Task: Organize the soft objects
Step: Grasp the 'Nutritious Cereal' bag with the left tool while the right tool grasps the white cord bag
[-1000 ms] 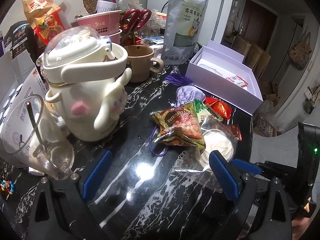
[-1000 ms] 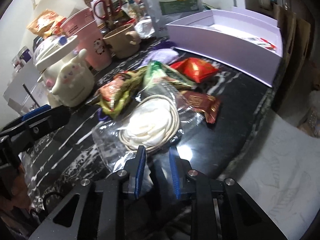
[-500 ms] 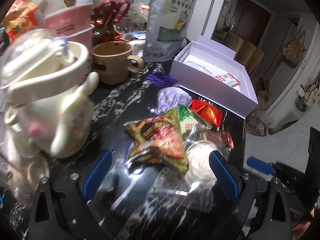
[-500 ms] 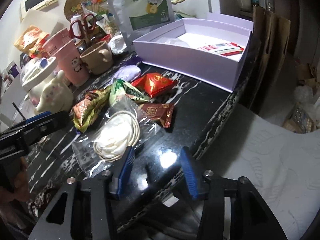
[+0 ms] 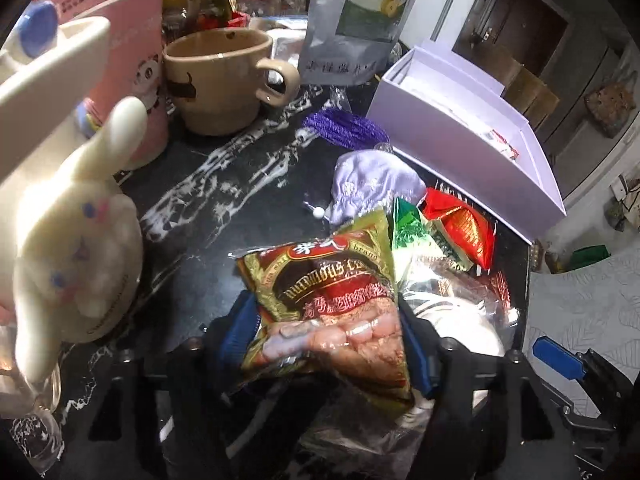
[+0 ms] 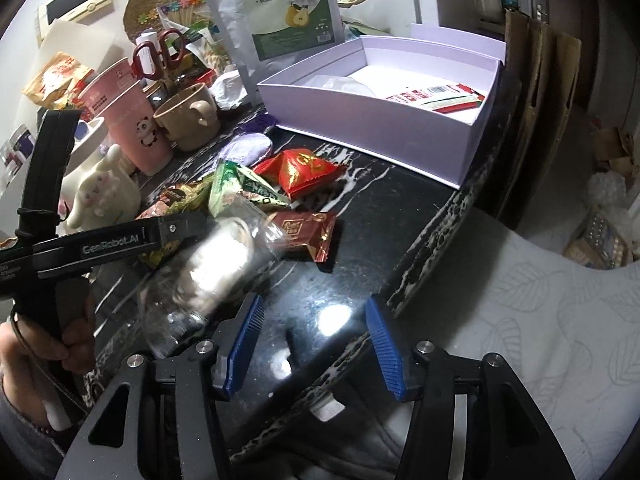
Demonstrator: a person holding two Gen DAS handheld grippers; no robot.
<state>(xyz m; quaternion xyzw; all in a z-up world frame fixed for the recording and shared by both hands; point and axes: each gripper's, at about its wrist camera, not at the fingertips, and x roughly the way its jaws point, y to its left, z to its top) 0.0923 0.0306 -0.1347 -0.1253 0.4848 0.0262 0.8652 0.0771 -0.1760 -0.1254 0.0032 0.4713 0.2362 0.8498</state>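
Left gripper (image 5: 328, 344): fingers have just been closing and now clench the brown-and-gold snack packet (image 5: 332, 292); blue pads press its two side edges; packet fills the gap between them

Snack packet, position: at the near end of the pile on the black marbled table (image 5: 224, 184); long axis runs away from the fingers toward the lavender box (image 5: 460, 128); far end overlaps the green packet (image 5: 416, 236)

Right gripper (image 6: 312, 344): fingers have just been opening and stand released; nothing between them, only bare table edge beneath

Clear bag with white coil (image 6: 216, 268): lies just left of the right gripper's left finger, apart from it; blurred, so exact contact with the snack packet cannot be told

Other soft items: red packet (image 6: 304, 172), dark chocolate packet (image 6: 308, 232) and lavender pouch (image 6: 248, 148) lie between the grippers and the box

Key relation: box lies ahead and to the right of the held packet, open side up, its near wall facing the pile; left gripper holds the load, though the right gripper stands nearer the box

Judgement: grasp step appears complete; next move likely calls for a lift clear of the green packet, then carry over the near wall; risk is dragging overlapped neighbours along
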